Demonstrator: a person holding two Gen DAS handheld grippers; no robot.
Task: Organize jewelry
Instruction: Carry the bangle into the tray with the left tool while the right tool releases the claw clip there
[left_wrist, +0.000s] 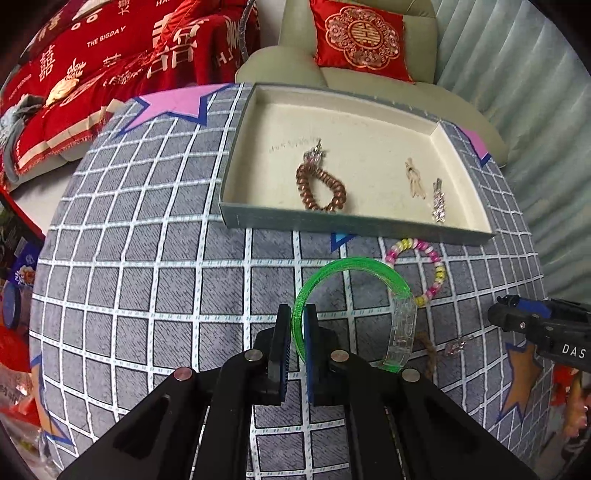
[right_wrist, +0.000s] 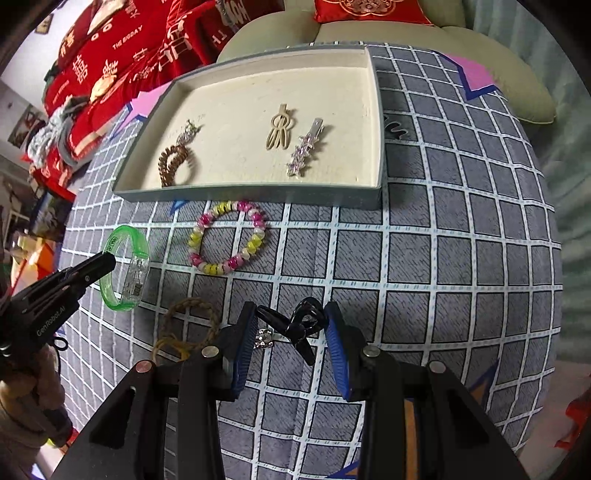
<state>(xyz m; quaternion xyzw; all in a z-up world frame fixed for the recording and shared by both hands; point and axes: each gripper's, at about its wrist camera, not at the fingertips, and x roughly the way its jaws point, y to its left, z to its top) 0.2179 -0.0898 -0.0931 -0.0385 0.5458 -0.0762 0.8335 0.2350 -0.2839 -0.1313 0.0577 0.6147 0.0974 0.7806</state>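
We hold the left gripper (left_wrist: 296, 325) low over the table (left_wrist: 147, 258), pointing toward the tray (left_wrist: 236, 155), and its two fingers are closed on the band of the green bracelet (left_wrist: 354, 273); in the right wrist view the same bracelet (right_wrist: 125, 267) stands upright on its edge, with the clear plastic part on its right side. Our right gripper (right_wrist: 290, 321) is also low over the cloth, a little to the right of the left one, and its fingers are spread apart with a black hair clip (right_wrist: 299, 325) lying between them; the blue pads (right_wrist: 338, 347) do not press the clip. Just left of this clip there is a small silver piece (right_wrist: 264, 338), too small to tell what it is, and further left a brown braided band (right_wrist: 188, 325) lies flat, touching the left finger of the right gripper in the view. Between the grippers and the tray lies a pink and yellow spiral band (right_wrist: 227, 236), just beside the near wall of the tray. Inside the tray we see a brown spiral band (right_wrist: 173, 162) with a small shiny charm, a beige hair clip (right_wrist: 279, 127) and a sparkling silver clip (right_wrist: 304, 147), all apart from each other. The near wall of the tray stands between the bracelet and the tray floor. The middle of the tray floor, between the brown band and the beige clip, is bare, and the checked cloth to the right of the right gripper is open up to the table edge. A dark wavy thing (right_wrist: 395, 129) lies just outside the right wall of the tray.
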